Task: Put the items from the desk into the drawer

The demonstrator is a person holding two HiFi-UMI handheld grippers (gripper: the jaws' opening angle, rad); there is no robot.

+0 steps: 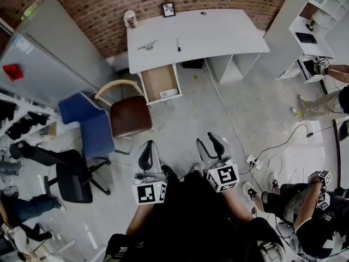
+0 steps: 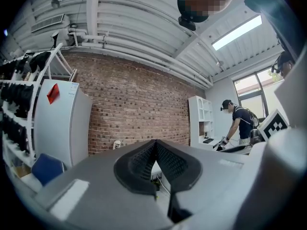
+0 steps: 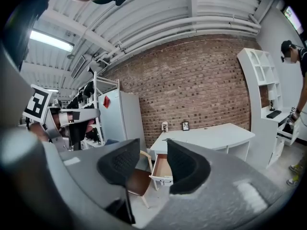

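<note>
Left claw (image 2: 156, 143) pinched; right claw (image 3: 152, 146) agape

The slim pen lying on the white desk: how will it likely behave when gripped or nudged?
The pen looks thin and short, so it is probably light and rigid. It lies flat on the smooth desk top, so a sideways nudge would likely roll or slide it. Its narrow body may twist between pads unless gripped near the middle.

White desk (image 1: 218, 37), red-brick wall (image 1: 98, 15) — blue armchair (image 1: 87, 119) (brown-seated chair (image 1: 131, 116) too).
</note>
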